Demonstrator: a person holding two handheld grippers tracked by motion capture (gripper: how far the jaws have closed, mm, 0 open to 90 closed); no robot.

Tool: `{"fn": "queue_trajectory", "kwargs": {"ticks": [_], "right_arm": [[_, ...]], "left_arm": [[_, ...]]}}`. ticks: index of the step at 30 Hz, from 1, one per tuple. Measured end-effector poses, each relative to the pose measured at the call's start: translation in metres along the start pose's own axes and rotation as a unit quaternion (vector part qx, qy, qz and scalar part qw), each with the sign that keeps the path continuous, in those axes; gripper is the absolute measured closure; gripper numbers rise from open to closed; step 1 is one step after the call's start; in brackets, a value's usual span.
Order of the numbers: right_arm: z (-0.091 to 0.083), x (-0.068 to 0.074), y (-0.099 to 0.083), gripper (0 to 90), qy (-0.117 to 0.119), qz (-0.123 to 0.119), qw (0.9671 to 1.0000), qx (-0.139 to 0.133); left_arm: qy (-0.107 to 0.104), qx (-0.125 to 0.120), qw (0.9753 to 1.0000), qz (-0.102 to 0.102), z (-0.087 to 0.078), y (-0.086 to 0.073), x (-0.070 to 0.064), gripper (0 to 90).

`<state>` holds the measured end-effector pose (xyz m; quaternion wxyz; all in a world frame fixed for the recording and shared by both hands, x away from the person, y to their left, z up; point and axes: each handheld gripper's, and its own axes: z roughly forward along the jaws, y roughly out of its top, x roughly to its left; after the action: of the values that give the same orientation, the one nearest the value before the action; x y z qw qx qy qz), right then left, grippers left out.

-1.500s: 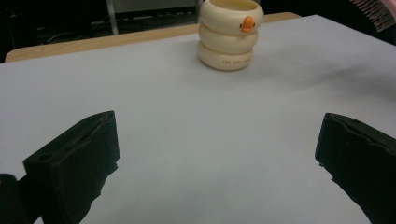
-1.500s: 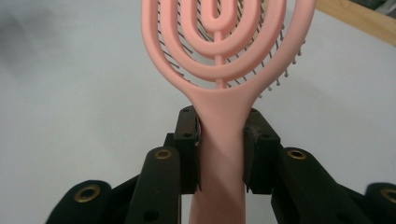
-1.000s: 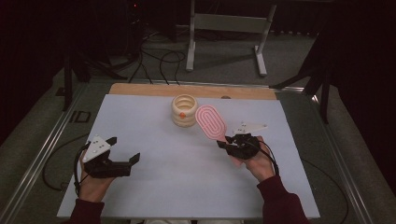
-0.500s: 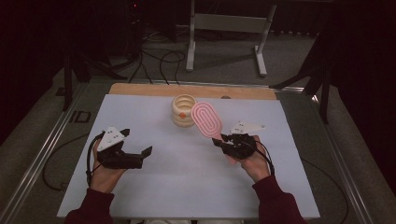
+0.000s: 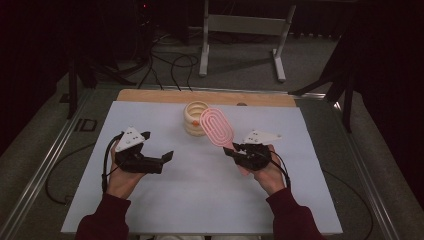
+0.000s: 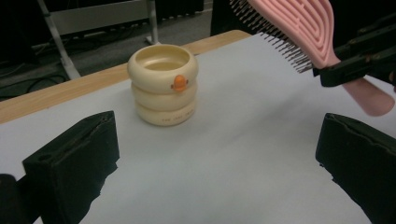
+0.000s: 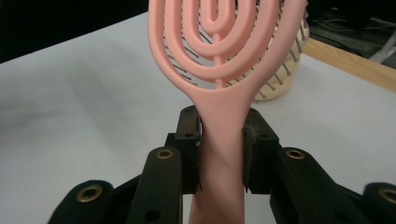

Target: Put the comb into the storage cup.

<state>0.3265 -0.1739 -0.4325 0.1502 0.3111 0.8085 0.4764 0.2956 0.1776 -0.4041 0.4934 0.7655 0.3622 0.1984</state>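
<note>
Left claw [image 5: 167,156] has advanced up-frame toward centre since a second ago, jaws wide, facing the cream duck-faced pot [image 5: 194,118]. Right claw [image 5: 229,149] clamps the pink hairbrush [image 5: 217,127] by its handle, head raised beside the pot, likely for insertion.

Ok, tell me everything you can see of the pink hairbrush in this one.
The pink hairbrush looks like plastic, with an oval head of looped open ribs and dark bristles on the underside. It is held above the table, head angled up toward the cream ringed cup. The right tongs are shut on its handle just below the head; the handle's end sticks out behind them. Nothing else visibly touches it.
</note>
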Motion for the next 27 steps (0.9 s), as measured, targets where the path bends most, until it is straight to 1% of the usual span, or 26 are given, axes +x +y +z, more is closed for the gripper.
{"fn": "queue_trajectory", "kwargs": {"ticks": [2,3,6,7,8,9,10,11,14,17,18,19,20,21,22,25,26,27], "right_arm": [[0.001,0.002,0.001,72.5,0.004,-0.001,1.0000,-0.004],[0.002,0.004,0.001,72.7,0.006,0.002,0.9999,-0.008],[0.002,0.004,0.001,72.9,0.008,0.001,0.9999,-0.010],[0.004,0.007,0.002,74.0,0.011,0.004,0.9998,-0.018],[0.004,0.007,0.002,74.4,0.012,0.004,0.9997,-0.019],[0.004,0.007,0.002,74.4,0.012,0.004,0.9997,-0.019],[0.005,0.008,0.002,75.1,0.013,0.004,0.9996,-0.025],[0.006,0.009,0.003,75.5,0.015,0.007,0.9995,-0.028],[0.007,0.010,0.003,76.1,0.018,0.008,0.9992,-0.033],[0.008,0.012,0.004,78.5,0.031,0.011,0.9983,-0.048],[0.008,0.012,0.004,78.5,0.031,0.011,0.9983,-0.048],[0.007,0.012,0.005,79.0,0.038,0.017,0.9977,-0.054],[0.007,0.012,0.006,79.1,0.041,0.014,0.9974,-0.057],[0.007,0.012,0.006,79.1,0.041,0.014,0.9974,-0.057],[0.008,0.014,0.005,79.4,0.044,0.008,0.9975,-0.055],[0.008,0.016,0.005,79.4,0.048,0.010,0.9970,-0.060],[0.009,0.017,0.005,79.5,0.054,0.011,0.9963,-0.066],[0.009,0.017,0.005,79.5,0.055,0.011,0.9961,-0.068]], "left_arm": [[-0.007,0.000,1.0000,-0.001,0.004,0.002,-0.002,0.1],[-0.011,-0.001,0.9999,0.000,0.005,0.003,-0.003,0.0],[-0.011,-0.001,0.9999,0.000,0.005,0.003,-0.003,0.0],[-0.024,-0.002,0.9997,0.004,0.011,0.008,-0.008,0.1],[-0.028,-0.005,0.9996,0.003,0.013,0.009,-0.009,0.1],[-0.028,-0.005,0.9996,0.003,0.013,0.009,-0.009,0.1],[-0.037,-0.007,0.9993,0.003,0.017,0.013,-0.012,0.1],[-0.037,-0.007,0.9993,0.003,0.017,0.013,-0.012,0.1],[-0.046,-0.007,0.9989,0.004,0.026,0.019,-0.015,0.1],[-0.055,-0.006,0.9985,0.005,0.035,0.024,-0.018,0.1],[-0.059,-0.006,0.9982,0.004,0.038,0.026,-0.019,0.1],[-0.068,-0.008,0.9976,0.003,0.043,0.029,-0.020,0.1],[-0.068,-0.008,0.9976,0.003,0.043,0.029,-0.020,0.1],[-0.075,-0.010,0.9971,0.000,0.045,0.030,-0.021,0.1],[-0.081,-0.013,0.9966,-0.002,0.049,0.031,-0.021,0.1],[-0.082,-0.013,0.9965,-0.008,0.052,0.032,-0.022,0.1],[-0.086,-0.013,0.9961,-0.011,0.054,0.031,-0.022,0.1],[-0.086,-0.012,0.9961,-0.011,0.055,0.031,-0.022,0.1]]}}
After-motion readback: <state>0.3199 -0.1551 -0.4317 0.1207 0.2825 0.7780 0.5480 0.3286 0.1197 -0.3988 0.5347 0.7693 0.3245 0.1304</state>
